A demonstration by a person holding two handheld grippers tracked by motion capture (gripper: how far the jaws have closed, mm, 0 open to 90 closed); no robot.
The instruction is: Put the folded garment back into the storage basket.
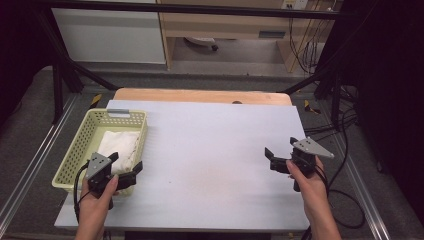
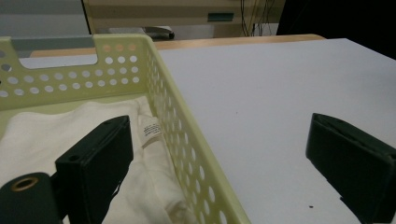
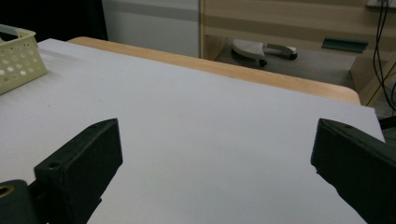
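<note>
A pale yellow perforated basket (image 1: 80, 145) stands at the table's left, and a folded white cloth (image 1: 120, 145) lies inside it. My left gripper (image 1: 126, 162) is open and straddles the basket's right wall near its front corner: one jaw hangs over the cloth (image 2: 56, 135), the other over the table outside the basket (image 2: 187, 154). Nothing is held between its jaws. My right gripper (image 1: 281, 151) is open above the bare white tabletop at the right, with nothing between its jaws. In the right gripper view the basket's corner (image 3: 18, 58) shows far to the left.
The white table surface (image 1: 215, 150) stretches between the two grippers, with a wooden edge (image 1: 200, 95) at the back. Black frame posts and cables (image 1: 345, 160) run along the right side. A cabinet and shelf stand behind the table.
</note>
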